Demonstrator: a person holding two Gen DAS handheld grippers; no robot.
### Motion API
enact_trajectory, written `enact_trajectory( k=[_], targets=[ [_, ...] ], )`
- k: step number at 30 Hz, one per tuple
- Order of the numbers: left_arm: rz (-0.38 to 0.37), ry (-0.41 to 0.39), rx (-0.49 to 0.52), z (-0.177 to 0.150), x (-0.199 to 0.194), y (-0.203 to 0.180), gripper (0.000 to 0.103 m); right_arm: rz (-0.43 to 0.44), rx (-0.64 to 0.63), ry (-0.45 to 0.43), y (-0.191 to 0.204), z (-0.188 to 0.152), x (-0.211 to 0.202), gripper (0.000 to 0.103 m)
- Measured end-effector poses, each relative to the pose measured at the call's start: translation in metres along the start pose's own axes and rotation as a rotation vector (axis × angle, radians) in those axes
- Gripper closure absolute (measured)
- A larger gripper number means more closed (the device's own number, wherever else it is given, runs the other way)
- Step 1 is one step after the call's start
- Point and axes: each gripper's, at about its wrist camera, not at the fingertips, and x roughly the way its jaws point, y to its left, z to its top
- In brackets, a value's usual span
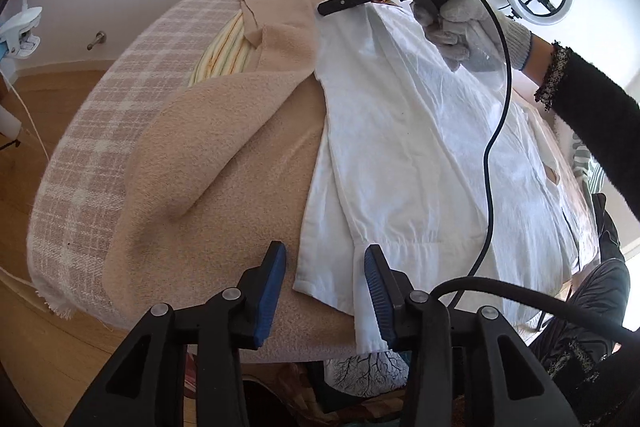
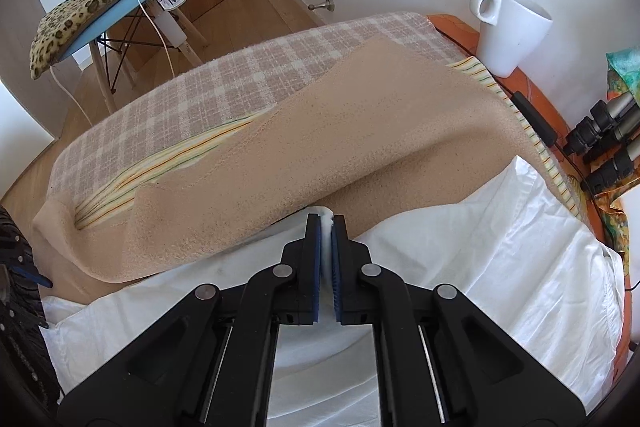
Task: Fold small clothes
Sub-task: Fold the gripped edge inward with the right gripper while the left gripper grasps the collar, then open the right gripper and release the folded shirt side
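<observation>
The white shirt (image 1: 420, 147) lies long-ways on the tabletop (image 1: 248, 211), running from the near edge to the far one. The right gripper (image 2: 327, 223) is pinched tight on the shirt's far edge. The left gripper (image 1: 326, 279) is wide, with nothing in it, and sits right over the shirt's near corner. A tan blanket (image 2: 320, 131) bunches up just beside the shirt and could get in the way. A white mug (image 2: 508, 27) stands further off.

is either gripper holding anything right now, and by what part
The right gripper holds the white garment, jaws shut on a bunched fold at its far edge. The left gripper is open over the near hem, holding nothing.
</observation>
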Motion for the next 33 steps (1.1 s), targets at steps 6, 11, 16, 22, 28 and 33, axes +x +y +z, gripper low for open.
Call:
enact_trajectory(
  k=[6, 11, 16, 22, 28, 33],
  targets=[
    [-0.079, 0.002, -0.004, -0.001, 0.001, -0.004, 0.102, 0.021, 0.059, -0.015, -0.007, 0.0, -0.01, 0.098],
    [-0.122, -0.043, 0.018, 0.002, -0.013, -0.015, 0.103, 0.025, 0.106, -0.059, -0.014, -0.008, -0.024, 0.098],
    [-0.152, -0.065, 0.095, 0.007, -0.019, -0.042, 0.103, 0.033, 0.148, -0.123, -0.022, -0.019, -0.045, 0.098],
    [-0.197, -0.053, 0.178, 0.014, -0.011, -0.075, 0.103, 0.055, 0.22, -0.218, -0.038, -0.045, -0.078, 0.098],
    [-0.218, -0.004, 0.289, 0.016, 0.009, -0.114, 0.103, 0.012, 0.385, -0.241, -0.064, -0.086, -0.108, 0.082],
    [-0.228, 0.034, 0.349, 0.011, 0.02, -0.138, 0.103, 0.144, 0.628, -0.22, -0.085, -0.126, -0.115, 0.028]
  ],
)
